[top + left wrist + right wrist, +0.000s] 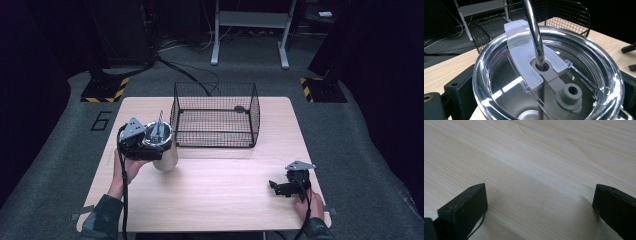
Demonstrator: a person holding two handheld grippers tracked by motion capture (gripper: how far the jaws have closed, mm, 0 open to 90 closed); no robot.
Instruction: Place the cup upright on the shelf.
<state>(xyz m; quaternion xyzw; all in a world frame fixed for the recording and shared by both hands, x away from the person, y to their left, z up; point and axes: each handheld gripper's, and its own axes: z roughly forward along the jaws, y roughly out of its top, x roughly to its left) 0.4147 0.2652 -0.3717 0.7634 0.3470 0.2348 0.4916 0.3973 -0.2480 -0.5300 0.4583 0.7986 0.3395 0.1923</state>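
wood table [210,195]: one tumbler [162,145], one straw [159,122], one basket [215,116].

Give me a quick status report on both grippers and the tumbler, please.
Left gripper shut on steel tumbler, metal straw through its clear lid. Right gripper open, low over the table. Wire basket close beside tumbler.

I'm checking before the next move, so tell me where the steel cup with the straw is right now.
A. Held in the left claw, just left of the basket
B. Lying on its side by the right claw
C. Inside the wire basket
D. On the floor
A: the high view shows the cup upright between the jaws of the left claw, outside the wire basket, its straw poking up.
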